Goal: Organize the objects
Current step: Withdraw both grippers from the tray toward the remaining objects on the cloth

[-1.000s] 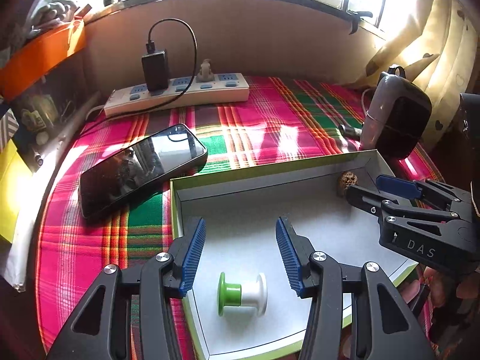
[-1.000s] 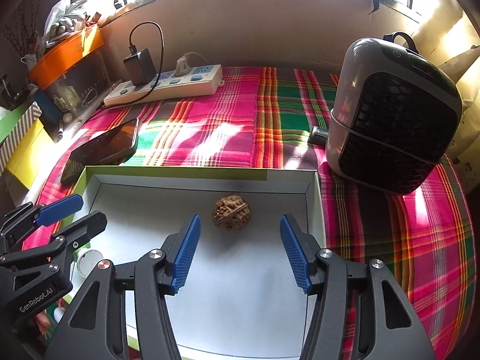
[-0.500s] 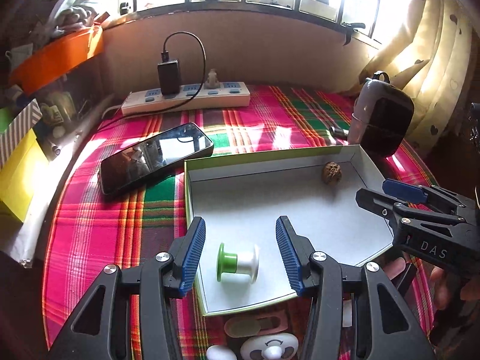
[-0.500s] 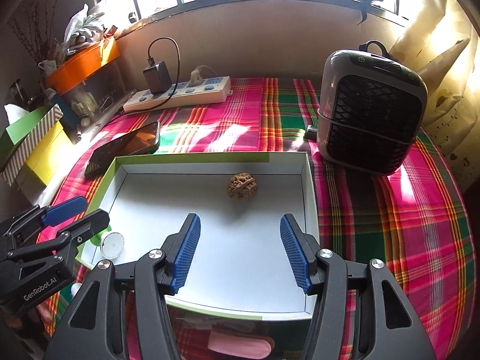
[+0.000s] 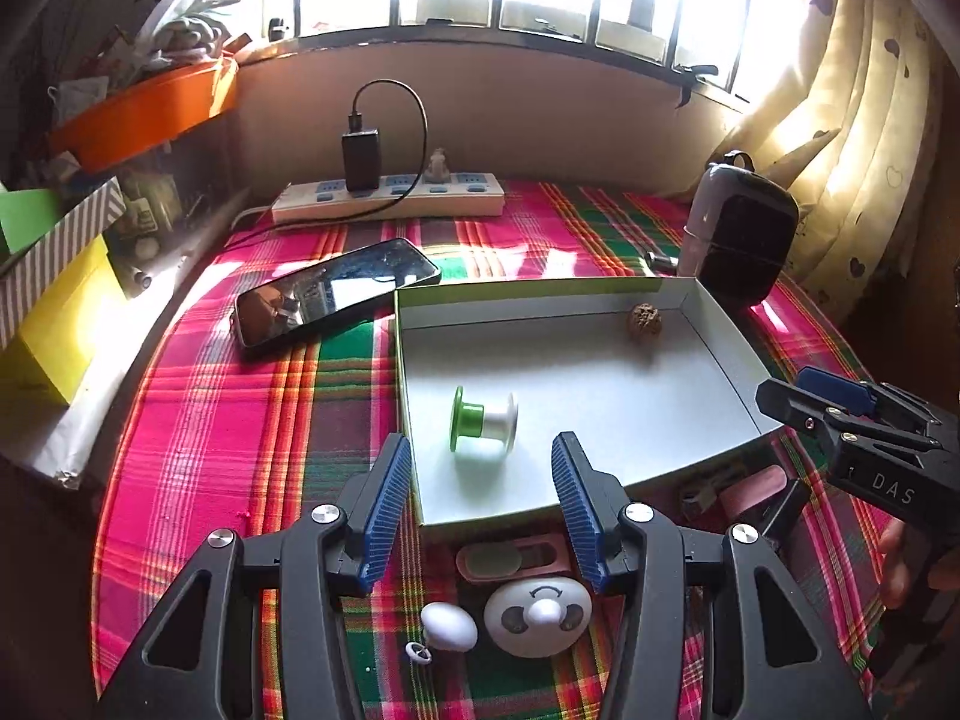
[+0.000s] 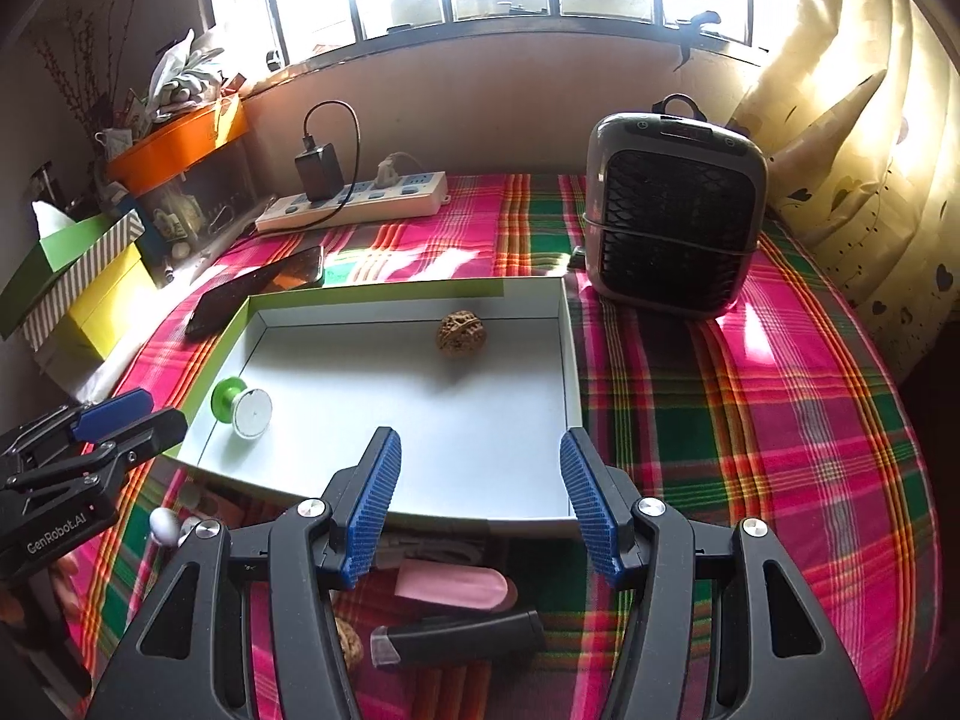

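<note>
White tray (image 5: pixel 708 354) holds a spool (image 5: pixel 483 420) and a walnut (image 5: pixel 645 319). Left wrist view: left tool (image 5: pixel 480 510) stands wide and empty; an egg-shaped piece (image 5: pixel 449 627) and round white gadget (image 5: pixel 537 615) lie just below its tips, nearest this hand.

Right wrist view: right tool (image 6: pixel 480 507) stands wide and empty; a pink case (image 6: pixel 450 591) and dark knife-like handle (image 6: pixel 456 636) lie crosswise beneath it, outside the tray's near wall.

Both claws (image 5: pixel 481 504) (image 6: pixel 480 501) pulled back from box (image 5: pixel 708 333), empty.
</note>
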A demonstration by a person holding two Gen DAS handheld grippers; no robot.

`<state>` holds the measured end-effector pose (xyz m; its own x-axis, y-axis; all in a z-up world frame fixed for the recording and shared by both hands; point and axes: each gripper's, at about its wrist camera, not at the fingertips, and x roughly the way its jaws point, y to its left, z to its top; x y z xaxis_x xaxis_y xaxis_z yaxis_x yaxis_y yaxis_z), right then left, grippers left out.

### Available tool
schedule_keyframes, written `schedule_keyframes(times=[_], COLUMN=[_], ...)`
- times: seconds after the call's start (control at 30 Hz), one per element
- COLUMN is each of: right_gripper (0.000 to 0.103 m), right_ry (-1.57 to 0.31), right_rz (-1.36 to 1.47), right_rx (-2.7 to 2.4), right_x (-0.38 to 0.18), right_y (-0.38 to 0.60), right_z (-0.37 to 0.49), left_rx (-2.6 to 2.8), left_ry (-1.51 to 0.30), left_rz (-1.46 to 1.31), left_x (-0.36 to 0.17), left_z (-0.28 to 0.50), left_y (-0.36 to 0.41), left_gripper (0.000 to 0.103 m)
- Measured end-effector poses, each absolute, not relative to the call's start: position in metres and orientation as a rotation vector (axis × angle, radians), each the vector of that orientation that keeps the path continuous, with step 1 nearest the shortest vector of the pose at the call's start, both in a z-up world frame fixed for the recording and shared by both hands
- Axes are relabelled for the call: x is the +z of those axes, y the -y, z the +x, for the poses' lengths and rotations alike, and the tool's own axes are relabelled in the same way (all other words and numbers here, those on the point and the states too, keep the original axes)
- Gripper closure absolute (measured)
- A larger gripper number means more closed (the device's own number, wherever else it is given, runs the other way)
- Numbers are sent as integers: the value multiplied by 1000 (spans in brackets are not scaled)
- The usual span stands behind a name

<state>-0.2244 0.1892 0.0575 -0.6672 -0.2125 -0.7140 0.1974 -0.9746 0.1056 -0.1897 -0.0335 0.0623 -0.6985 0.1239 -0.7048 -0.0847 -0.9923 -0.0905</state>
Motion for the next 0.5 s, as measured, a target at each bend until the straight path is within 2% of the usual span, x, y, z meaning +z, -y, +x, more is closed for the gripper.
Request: schedule_keyframes(times=[0.5], right_gripper=[47], right_ry=[37], right_rz=[1160], right_rx=[-2724], right_x=[46], right_y=[-204], right_z=[-186], left_rx=[2829], left_ry=[218], left_rz=[-1204], left_x=[49], left_z=[-153], left_y=[74], left_gripper=[55])
